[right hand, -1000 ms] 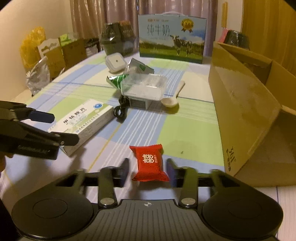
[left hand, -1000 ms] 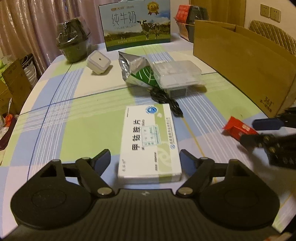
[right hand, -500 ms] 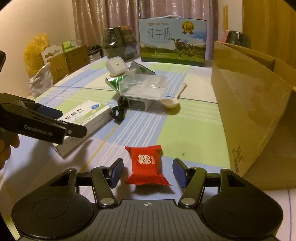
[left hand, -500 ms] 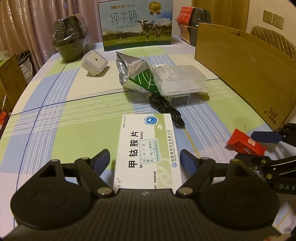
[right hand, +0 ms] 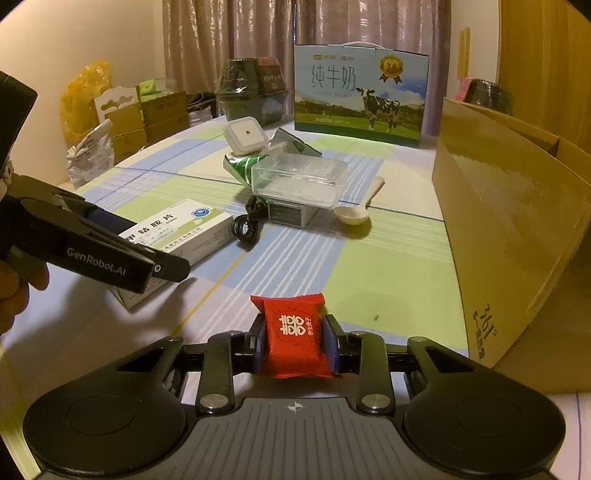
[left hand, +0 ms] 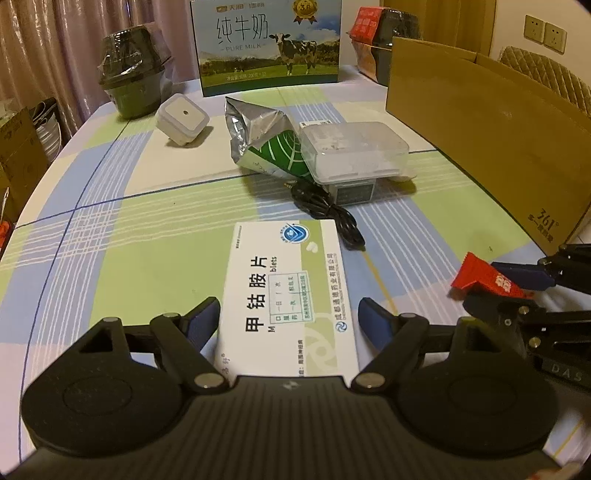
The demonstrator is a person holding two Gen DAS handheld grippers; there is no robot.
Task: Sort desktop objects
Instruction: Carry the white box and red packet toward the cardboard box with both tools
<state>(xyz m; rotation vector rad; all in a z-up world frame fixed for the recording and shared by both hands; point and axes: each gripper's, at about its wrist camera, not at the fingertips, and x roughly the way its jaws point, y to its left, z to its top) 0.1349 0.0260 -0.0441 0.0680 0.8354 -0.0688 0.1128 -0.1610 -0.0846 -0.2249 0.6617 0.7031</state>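
While curtains (right hand: 258, 33) hang behind it, a table (left hand: 147, 236) under a checked green, blue and cream cloth fills a dim room, with cardboard boxes (right hand: 155, 118) and a yellow bag (right hand: 83, 96) stacked off its far edge. With the milk carton (left hand: 267, 44) at the back as the landmark, a wrapped dark pot (left hand: 131, 88) stands to its left and a large open cardboard box (left hand: 480, 122) stands to its right; what the box holds cannot be seen. In front of the carton lie a small white square container (left hand: 182, 119), a foil pouch (left hand: 258, 140) and a clear lidded tub (left hand: 352, 151) resting on a small grey box (left hand: 352, 192), with a black cable (left hand: 325, 218) and a pale spoon (right hand: 360, 206) beside it. Nearer than these, well in front of the carton, the medicine box (left hand: 288, 295) lies flat between the spread fingers of the left gripper (left hand: 290, 317), neither pad clearly pressing it. Off toward the cardboard box, the right gripper (right hand: 295, 341) is clamped on a red sachet (right hand: 295, 332).
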